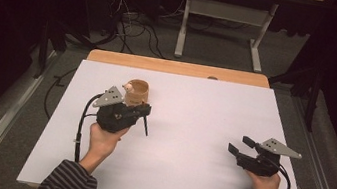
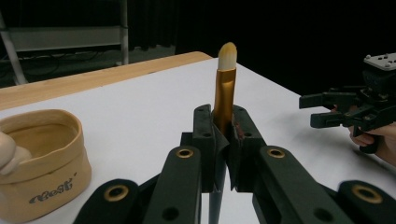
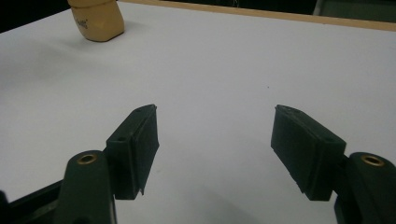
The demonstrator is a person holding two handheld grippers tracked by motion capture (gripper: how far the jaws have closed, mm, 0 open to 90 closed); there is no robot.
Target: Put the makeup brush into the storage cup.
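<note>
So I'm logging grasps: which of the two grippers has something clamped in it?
The left gripper: its jaws are shut on an upright gold-handled makeup brush. The right gripper stands open over the bare white table.

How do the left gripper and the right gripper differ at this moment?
The left gripper is shut on a gold-handled brush, while the right gripper is open with nothing between its jaws. The left gripper is close to the tan pouch; the right gripper is far from it. Both are black and hand-held.
</note>
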